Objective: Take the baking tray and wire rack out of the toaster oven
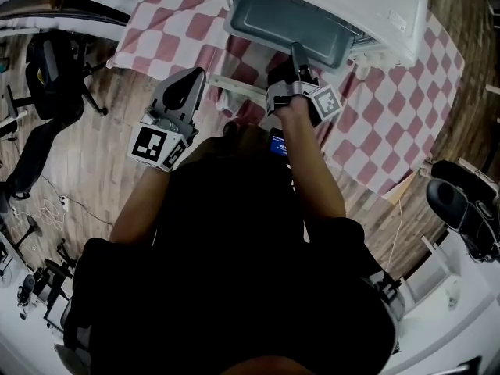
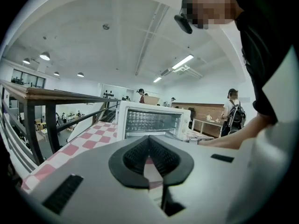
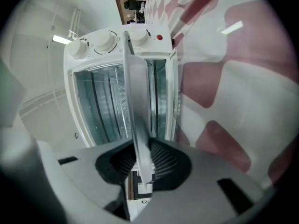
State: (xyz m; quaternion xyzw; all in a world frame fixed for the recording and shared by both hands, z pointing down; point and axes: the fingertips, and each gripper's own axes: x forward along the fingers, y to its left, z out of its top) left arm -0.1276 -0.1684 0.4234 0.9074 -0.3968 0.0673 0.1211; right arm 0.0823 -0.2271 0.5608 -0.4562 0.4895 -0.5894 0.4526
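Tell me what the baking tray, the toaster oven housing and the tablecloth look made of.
Baking tray: thin sheet metal, apparently; dull grey, slim edge-on strip. Toaster oven housing: smooth white, slightly glossy; painted metal or plastic, cannot tell. Tablecloth: red-and-white checks; a lamp's reflection suggests vinyl or oilcloth, not bare fabric.

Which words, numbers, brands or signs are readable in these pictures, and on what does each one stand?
No text can be read.
Left cube and right cube: black-and-white square markers only, no letters.
Knobs on the oven: any marks are too small to read.
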